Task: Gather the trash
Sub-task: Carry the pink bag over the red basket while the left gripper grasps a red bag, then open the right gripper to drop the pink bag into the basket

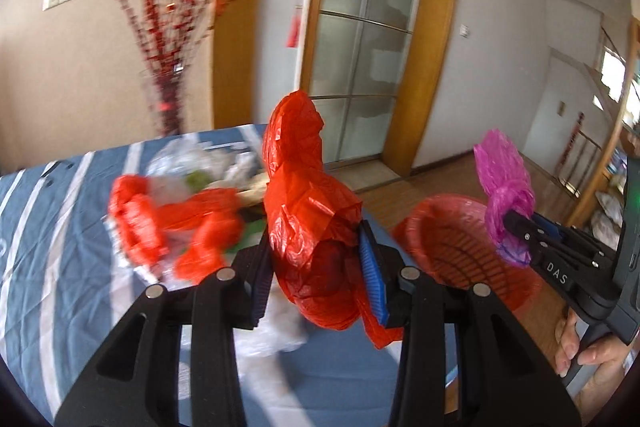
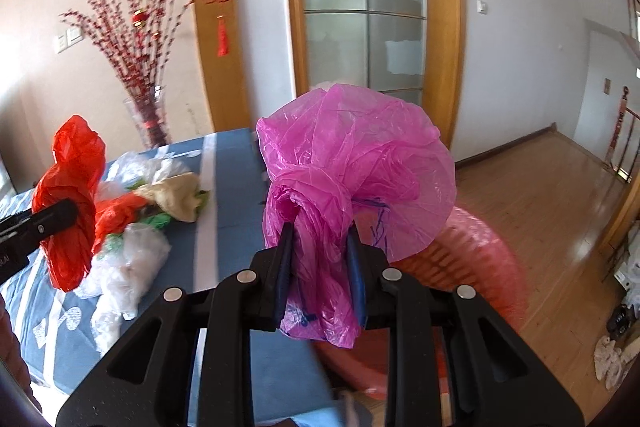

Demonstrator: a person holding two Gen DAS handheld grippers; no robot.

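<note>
Red crumpled plastic, a red bag [image 1: 308,211], is pinched between the blue-padded fingers of the left gripper [image 1: 316,275], which has closed narrow on its lower part so the top stands up above the fingertips. In the right wrist view the same bag [image 2: 72,203] hangs over the table's left side, clamped in that gripper [image 2: 60,217].

The right gripper [image 2: 320,267] is closed narrow on a magenta bag [image 2: 352,171], bunched at the fingers and flaring wide above them. From the left wrist view this magenta bag [image 1: 506,187] and its gripper [image 1: 516,223] sit above a red slotted basket [image 1: 448,247], which lies just past the table's right edge; the basket [image 2: 480,259] shows blurred behind the magenta plastic in the right view.

On the blue table cover with white stripes [image 2: 228,187] a pile of loose trash [image 2: 136,227] lies toward the far left: clear and white bags, a beige one, red plastic and green bits, touching and overlapping.

Behind the table's far edge stands a glass vase of red blossom branches [image 2: 140,67]. A frosted glass door in a wooden frame [image 2: 360,7] is beyond, with wooden floor [image 2: 540,187] to the right.
</note>
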